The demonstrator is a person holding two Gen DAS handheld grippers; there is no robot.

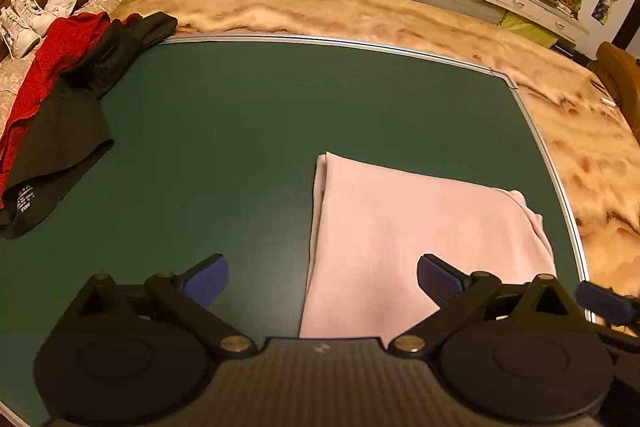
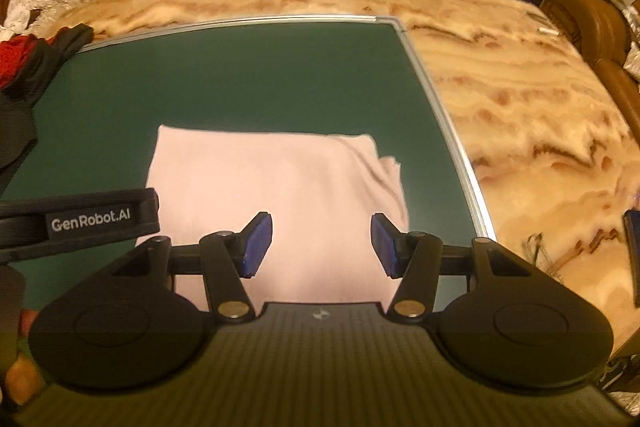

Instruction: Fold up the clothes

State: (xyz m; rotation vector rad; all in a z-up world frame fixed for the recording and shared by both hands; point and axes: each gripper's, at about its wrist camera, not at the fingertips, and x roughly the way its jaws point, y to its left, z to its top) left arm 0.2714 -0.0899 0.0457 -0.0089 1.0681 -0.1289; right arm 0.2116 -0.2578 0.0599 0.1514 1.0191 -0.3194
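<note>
A pale pink garment [image 1: 404,239] lies folded flat in a rectangle on the green mat [image 1: 240,131], near the mat's right edge. My left gripper [image 1: 322,281] hangs above the mat, jaws wide apart and empty, its right pad [image 1: 440,281] over the pink cloth's left part. In the right wrist view the same pink garment [image 2: 272,183] lies straight ahead, and my right gripper [image 2: 322,247] hovers open over its near part with nothing between the blue pads. The left gripper's black body [image 2: 80,221] shows at the left of that view.
A heap of black cloth [image 1: 72,131] and red cloth [image 1: 48,67] lies at the mat's left side. Marbled tabletop [image 2: 520,99] surrounds the mat on the far and right sides. A dark flat object [image 2: 634,251] lies at the right. White shoes [image 1: 24,23] sit on a sofa.
</note>
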